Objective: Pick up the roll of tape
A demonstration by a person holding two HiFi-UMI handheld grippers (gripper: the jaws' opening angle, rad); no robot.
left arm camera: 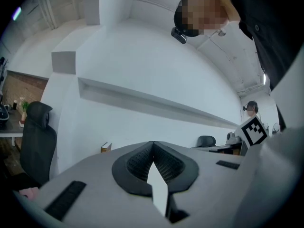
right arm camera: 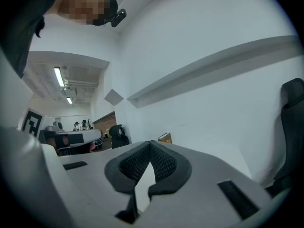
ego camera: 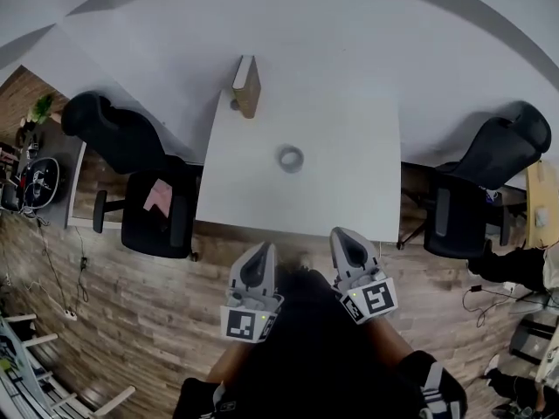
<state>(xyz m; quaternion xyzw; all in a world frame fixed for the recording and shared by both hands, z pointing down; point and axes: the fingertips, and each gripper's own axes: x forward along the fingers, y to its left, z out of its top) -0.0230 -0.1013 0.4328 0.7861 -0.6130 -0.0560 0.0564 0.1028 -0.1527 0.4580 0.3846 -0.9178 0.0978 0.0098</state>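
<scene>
**Pre-reach: tape untouched**

Your left gripper [ego camera: 261, 258] and right gripper [ego camera: 347, 244] hang short of the table's near edge, ribbed dark pads [left arm camera: 164, 163] pressed together, nothing between. The roll of tape [ego camera: 291, 158], a small grey ring, lies flat mid-way on the smooth white table [ego camera: 349, 190]. Next, likely: reach, spread the jaws, straddle its wall.
</scene>
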